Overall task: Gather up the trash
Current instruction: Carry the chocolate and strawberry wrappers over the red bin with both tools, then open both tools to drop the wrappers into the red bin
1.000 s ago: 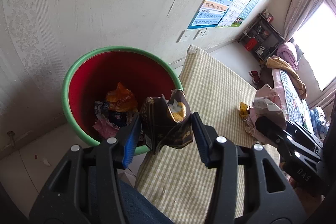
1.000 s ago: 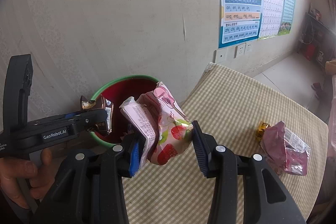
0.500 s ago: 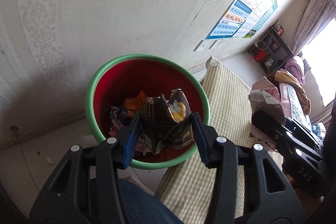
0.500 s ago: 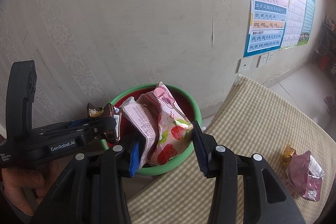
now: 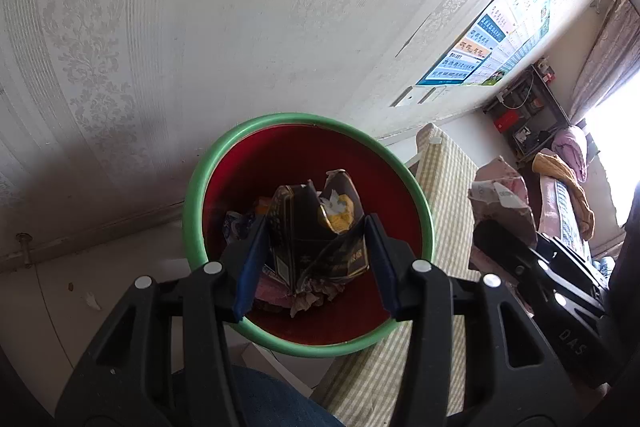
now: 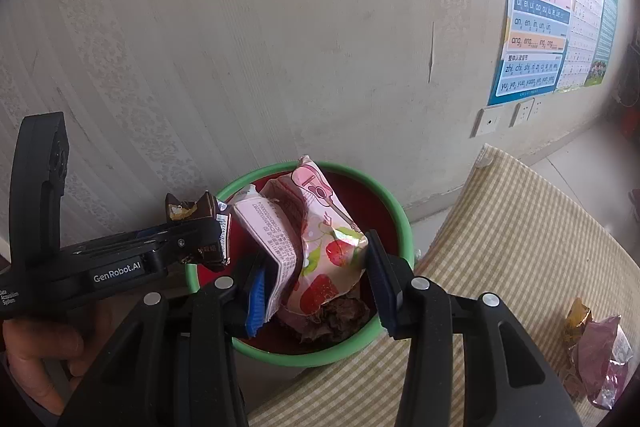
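Two grippers, both loaded. Left gripper (image 5: 316, 259) has its jaws clamped on a crumpled dark snack wrapper (image 5: 316, 227); right gripper (image 6: 316, 275) has its jaws clamped on a pink strawberry-print snack bag (image 6: 316, 243). Neither grip has changed over the last second.

What changed: both hands have swung across from over the checked-cloth counter (image 6: 520, 227) toward the bin (image 5: 308, 343), red inside with a green rim. A second ago the bin sat upper left of the left wrist view, with the dark wrapper hanging past its near rim over the cloth. Now the bin fills centre frame there and the wrapper hangs right over the red interior, above the trash already lying at the bottom. In the right wrist view the bin (image 6: 404, 227) has slid from left of centre to directly behind the pink bag, and the left gripper (image 6: 188, 243) shows at left centre of that frame, its wrapper over the bin's left rim.

Meaning for the task: carry looks done for the left piece, drop could come next. Pink bag looks near the bin mouth; whether fully over it I cannot tell.

More trash left: a purple-pink wrapper (image 6: 600, 363) and a small gold wrapper (image 6: 578, 321) on the counter, lower right of the right wrist frame.
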Demonstrator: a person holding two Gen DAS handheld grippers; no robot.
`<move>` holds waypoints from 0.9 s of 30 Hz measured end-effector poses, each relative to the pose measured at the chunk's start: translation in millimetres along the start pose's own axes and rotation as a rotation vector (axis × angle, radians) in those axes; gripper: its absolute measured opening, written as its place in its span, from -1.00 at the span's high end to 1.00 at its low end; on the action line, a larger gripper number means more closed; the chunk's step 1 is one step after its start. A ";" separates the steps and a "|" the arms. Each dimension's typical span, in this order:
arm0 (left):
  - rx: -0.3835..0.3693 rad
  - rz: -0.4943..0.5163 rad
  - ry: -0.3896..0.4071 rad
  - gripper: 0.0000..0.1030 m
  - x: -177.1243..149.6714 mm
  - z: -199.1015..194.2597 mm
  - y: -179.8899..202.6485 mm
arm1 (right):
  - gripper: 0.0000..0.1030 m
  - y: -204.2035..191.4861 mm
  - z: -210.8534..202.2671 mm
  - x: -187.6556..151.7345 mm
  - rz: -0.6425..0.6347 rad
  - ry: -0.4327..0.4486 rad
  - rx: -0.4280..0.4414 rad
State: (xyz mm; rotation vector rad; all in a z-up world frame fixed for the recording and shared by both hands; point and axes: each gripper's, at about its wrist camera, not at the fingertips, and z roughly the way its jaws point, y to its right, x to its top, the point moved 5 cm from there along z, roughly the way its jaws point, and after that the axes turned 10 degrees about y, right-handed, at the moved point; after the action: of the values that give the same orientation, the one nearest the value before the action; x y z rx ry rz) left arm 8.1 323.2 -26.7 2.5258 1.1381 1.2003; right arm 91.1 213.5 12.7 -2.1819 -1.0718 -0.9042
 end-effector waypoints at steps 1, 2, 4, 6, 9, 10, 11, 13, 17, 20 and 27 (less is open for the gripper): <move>0.001 -0.002 -0.001 0.09 0.5 1.2 -2.5 | 0.17 -0.9 3.4 0.4 -0.002 -0.003 0.003; 0.003 -0.004 -0.002 0.10 1.0 3.2 -4.9 | 0.17 -1.9 6.6 1.0 -0.004 -0.007 0.005; 0.005 -0.008 -0.007 0.09 1.5 6.8 -8.3 | 0.17 -4.0 12.6 0.6 -0.009 -0.014 0.012; 0.007 -0.014 -0.010 0.09 1.4 10.0 -11.7 | 0.17 -6.1 18.5 -0.6 -0.012 -0.023 0.018; 0.010 -0.022 -0.016 0.09 0.2 13.7 -16.4 | 0.17 -7.6 26.5 -3.9 -0.011 -0.036 0.024; 0.011 -0.024 -0.019 0.09 0.1 15.3 -17.6 | 0.17 -7.7 29.2 -5.2 -0.010 -0.040 0.025; 0.013 -0.027 -0.021 0.09 -0.3 16.6 -19.0 | 0.17 -7.1 31.8 -6.0 -0.009 -0.044 0.026; 0.016 -0.032 -0.026 0.09 -1.4 19.0 -21.8 | 0.17 -7.7 36.0 -8.3 -0.008 -0.051 0.028; 0.019 -0.038 -0.036 0.09 -3.1 24.1 -26.4 | 0.16 -7.7 43.7 -12.8 -0.008 -0.069 0.029; 0.019 -0.040 -0.040 0.09 -4.0 25.6 -26.7 | 0.16 -7.0 48.7 -17.9 -0.008 -0.087 0.026; 0.034 -0.022 -0.051 0.09 -7.7 28.2 -26.5 | 0.15 -5.5 54.1 -29.8 -0.002 -0.115 0.020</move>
State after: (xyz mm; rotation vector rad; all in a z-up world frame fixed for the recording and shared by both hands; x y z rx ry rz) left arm 9.6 342.3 -61.2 2.5460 1.1819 1.1146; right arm 90.6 240.8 -42.9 -2.2396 -1.1320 -0.7727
